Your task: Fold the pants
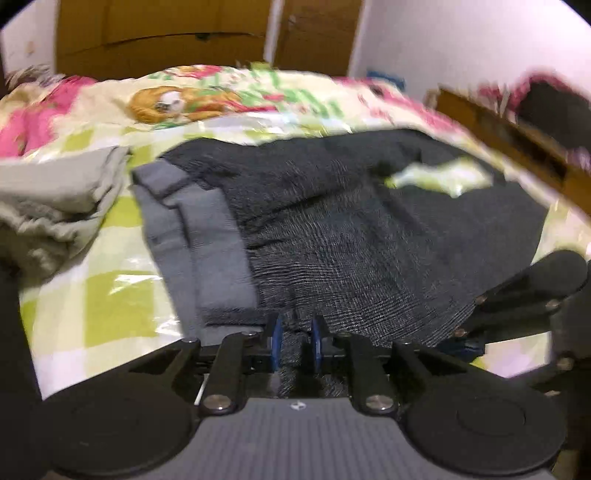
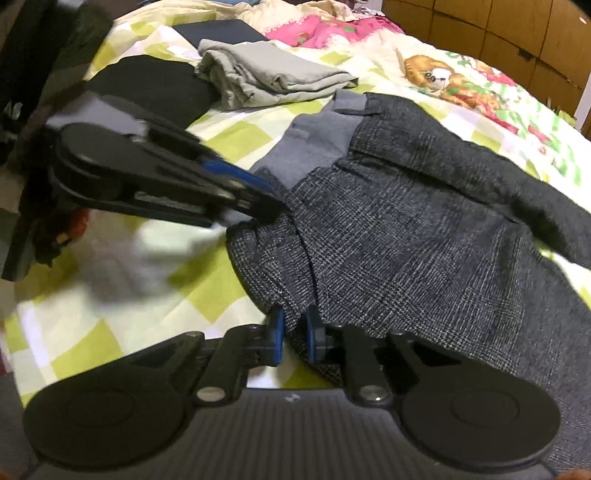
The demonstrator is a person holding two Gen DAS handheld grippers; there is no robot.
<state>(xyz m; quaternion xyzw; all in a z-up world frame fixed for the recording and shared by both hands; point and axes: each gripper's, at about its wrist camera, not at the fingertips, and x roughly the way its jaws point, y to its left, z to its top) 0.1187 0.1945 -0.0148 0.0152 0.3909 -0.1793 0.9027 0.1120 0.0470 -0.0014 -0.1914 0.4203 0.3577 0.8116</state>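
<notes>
Dark grey plaid pants (image 1: 332,221) with a lighter grey inner waistband (image 1: 199,236) lie on the bed; they also show in the right wrist view (image 2: 406,229). My left gripper (image 1: 295,338) is shut on the pants' near edge, cloth pinched between its blue pads. In the right wrist view the left gripper (image 2: 273,210) grips the pants' edge near the waistband. My right gripper (image 2: 295,332) is shut on the pants' near edge further along. In the left wrist view the right gripper (image 1: 476,321) sits at the pants' right corner.
A green-checked bedspread (image 2: 207,140) with a dog print covers the bed. Folded beige pants (image 2: 266,74) and dark folded garments (image 2: 155,88) lie beyond the waistband. Wooden wardrobe doors (image 1: 166,33) stand behind; a wooden bed frame (image 1: 509,136) runs at right.
</notes>
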